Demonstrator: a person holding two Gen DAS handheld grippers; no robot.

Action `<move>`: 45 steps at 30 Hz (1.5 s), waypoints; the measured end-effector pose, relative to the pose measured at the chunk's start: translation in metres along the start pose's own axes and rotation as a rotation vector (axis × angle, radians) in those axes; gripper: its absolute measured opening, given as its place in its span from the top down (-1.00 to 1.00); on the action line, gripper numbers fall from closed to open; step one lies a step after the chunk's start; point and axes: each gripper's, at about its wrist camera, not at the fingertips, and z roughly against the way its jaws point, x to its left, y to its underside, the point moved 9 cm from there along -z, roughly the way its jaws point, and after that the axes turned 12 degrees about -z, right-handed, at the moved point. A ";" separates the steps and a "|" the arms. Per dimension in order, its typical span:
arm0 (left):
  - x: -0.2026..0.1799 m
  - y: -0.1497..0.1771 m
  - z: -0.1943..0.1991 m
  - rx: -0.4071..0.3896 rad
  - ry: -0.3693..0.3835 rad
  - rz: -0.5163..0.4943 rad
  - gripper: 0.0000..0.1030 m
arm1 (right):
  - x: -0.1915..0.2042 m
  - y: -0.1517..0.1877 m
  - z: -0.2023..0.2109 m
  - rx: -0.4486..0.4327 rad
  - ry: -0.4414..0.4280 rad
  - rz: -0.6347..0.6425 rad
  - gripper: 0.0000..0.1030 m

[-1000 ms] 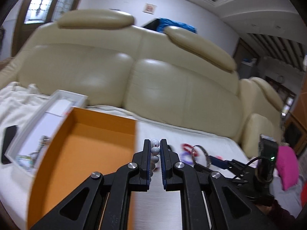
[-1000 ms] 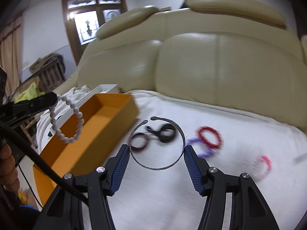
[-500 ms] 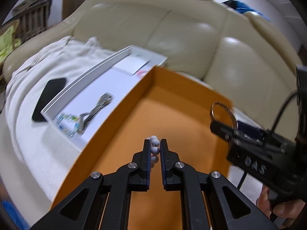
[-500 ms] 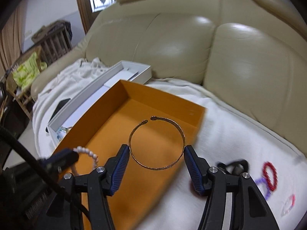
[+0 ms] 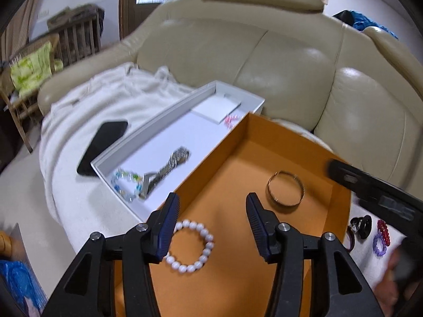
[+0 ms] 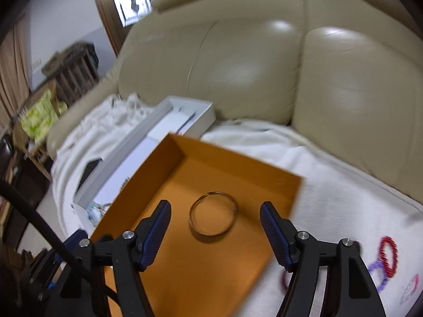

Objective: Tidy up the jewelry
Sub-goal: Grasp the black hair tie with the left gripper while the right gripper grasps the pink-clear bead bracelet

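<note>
An orange box [image 5: 341, 185] [image 6: 296, 192] lies on the cloth-covered sofa seat. A white bead bracelet [image 5: 189, 245] lies on its floor at the near end, below my open, empty left gripper [image 5: 212, 203]. A thin metal bangle [image 5: 285, 191] [image 6: 212, 216] lies on the box floor farther in. My right gripper [image 6: 215, 214] is open and empty, hovering over the bangle. Red [image 6: 388, 256] and purple [image 6: 378, 272] bead bracelets lie on the cloth right of the box.
A white tray [image 5: 148, 134] left of the box holds a metal watch [image 5: 169, 169] and a clear bead bracelet [image 5: 124, 185]. A black phone [image 5: 101, 142] lies on the cloth beside it. A black ring-like item [image 5: 363, 225] lies right of the box. Sofa backrest behind.
Both grippers have opened. The white bead bracelet and the metal bangle were let go and now lie on the orange box floor.
</note>
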 end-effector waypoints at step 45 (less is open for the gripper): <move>-0.300 0.018 -0.002 -0.071 0.388 -0.579 -0.14 | -0.388 0.115 0.172 -0.170 0.155 -0.713 -0.42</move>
